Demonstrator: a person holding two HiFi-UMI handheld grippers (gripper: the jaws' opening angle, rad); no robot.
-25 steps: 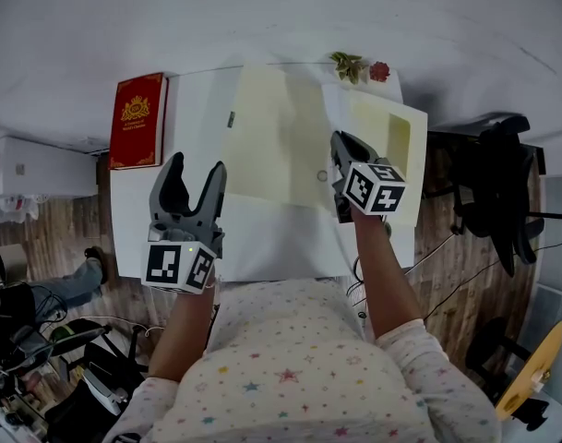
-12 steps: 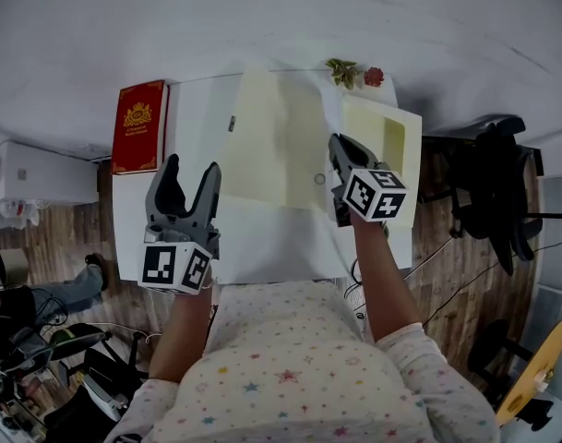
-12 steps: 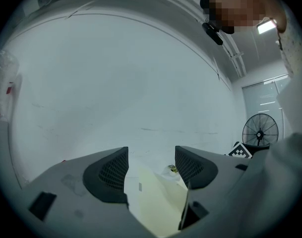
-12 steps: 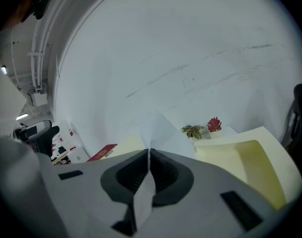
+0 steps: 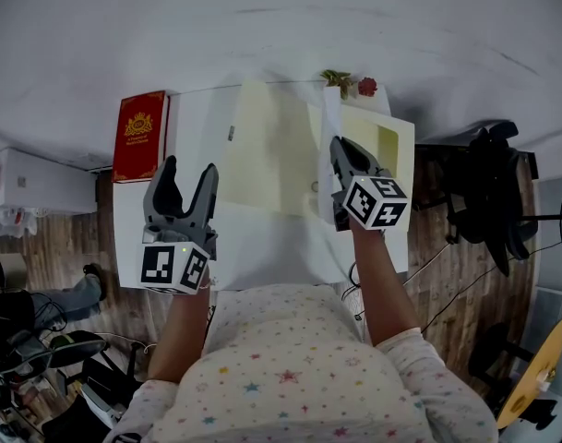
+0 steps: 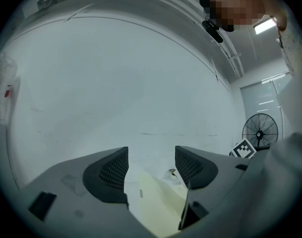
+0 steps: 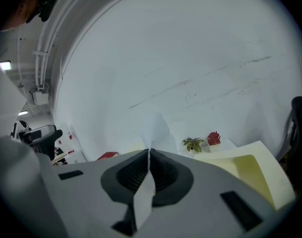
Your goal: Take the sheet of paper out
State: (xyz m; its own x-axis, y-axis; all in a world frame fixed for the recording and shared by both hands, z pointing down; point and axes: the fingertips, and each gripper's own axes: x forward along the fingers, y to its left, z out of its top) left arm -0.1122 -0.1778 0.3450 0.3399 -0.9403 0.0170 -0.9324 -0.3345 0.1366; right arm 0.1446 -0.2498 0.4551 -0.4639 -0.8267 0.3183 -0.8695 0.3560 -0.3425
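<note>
1. Right tongs (image 7: 149,155): closed tight on the thin white sheet of paper (image 7: 154,128), held over the open pale-yellow folder (image 5: 267,146).
2. Left tongs (image 5: 189,169): apart, empty, above the white worktop's (image 5: 196,123) near left.

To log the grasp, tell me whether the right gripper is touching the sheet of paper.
Touching. In the right gripper view, the right gripper is shut on the sheet of paper, which is pinched edge-on between its jaws.
</note>
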